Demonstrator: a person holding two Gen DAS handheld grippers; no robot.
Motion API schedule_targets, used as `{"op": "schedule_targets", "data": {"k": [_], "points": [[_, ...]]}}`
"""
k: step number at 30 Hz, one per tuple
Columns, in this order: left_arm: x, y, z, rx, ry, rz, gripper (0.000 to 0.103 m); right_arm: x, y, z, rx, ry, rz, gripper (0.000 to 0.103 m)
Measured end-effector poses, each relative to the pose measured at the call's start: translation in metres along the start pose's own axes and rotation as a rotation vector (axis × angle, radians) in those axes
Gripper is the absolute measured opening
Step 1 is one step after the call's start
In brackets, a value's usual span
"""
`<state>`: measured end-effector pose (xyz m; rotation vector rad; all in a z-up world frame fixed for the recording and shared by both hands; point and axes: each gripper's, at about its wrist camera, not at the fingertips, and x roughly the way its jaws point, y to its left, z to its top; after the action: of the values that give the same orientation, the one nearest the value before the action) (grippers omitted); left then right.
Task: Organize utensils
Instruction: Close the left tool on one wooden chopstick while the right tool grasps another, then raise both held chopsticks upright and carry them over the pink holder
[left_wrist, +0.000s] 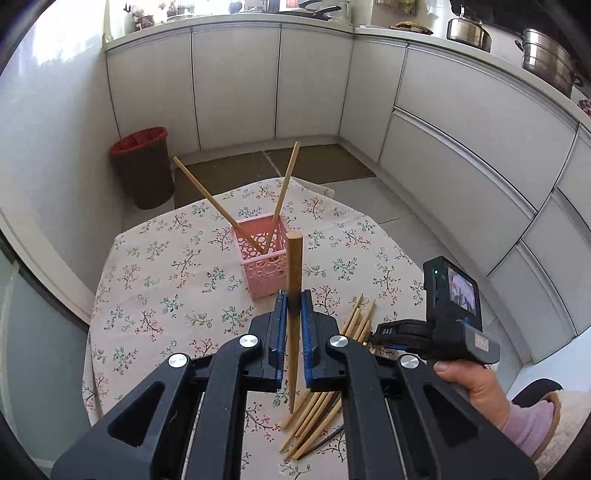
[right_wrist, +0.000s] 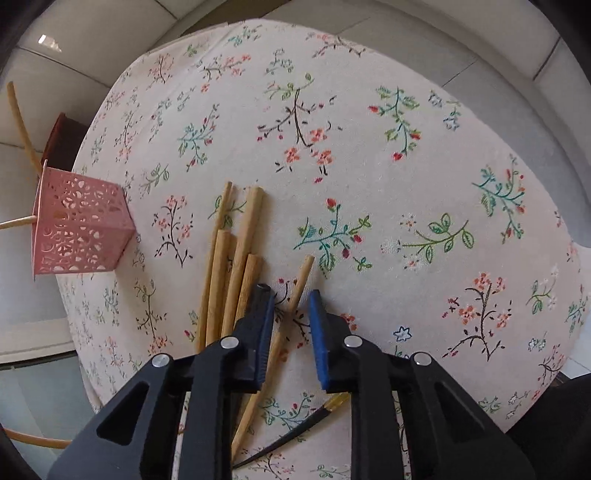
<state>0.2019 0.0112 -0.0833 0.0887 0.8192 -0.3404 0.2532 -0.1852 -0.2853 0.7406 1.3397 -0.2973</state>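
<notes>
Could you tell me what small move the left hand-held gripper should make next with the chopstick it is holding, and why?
Probably carry it forward over the pink perforated plastic basket and lower it in. The left hand-held gripper is shut on one light wooden chopstick, held upright above the floral tablecloth, just short of the basket, where two chopsticks already lean.

The hand-held gripper (right_wrist: 291, 301) straddles one chopstick (right_wrist: 300, 282), apparently not yet pinching. More chopsticks (right_wrist: 231, 266) lie beside a pink basket (right_wrist: 83, 225).
</notes>
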Motion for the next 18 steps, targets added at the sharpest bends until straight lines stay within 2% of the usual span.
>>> {"op": "schedule_targets", "data": {"k": [1, 8, 13, 18], "points": [[-0.002, 0.001, 0.000, -0.002, -0.004, 0.002, 0.007, 0.001, 0.002, -0.001, -0.003, -0.008, 0.000, 0.011], [-0.012, 0.003, 0.001, -0.013, -0.025, -0.008, 0.007, -0.020, -0.020, 0.002, -0.018, -0.056, 0.136, 0.006], [-0.024, 0.001, 0.004, -0.027, -0.051, -0.032, 0.007, -0.071, -0.013, -0.006, -0.172, -0.156, 0.220, 0.006], [-0.034, -0.003, 0.005, -0.026, -0.069, -0.044, 0.007, -0.119, -0.014, -0.017, -0.257, -0.223, 0.278, 0.006]]}}
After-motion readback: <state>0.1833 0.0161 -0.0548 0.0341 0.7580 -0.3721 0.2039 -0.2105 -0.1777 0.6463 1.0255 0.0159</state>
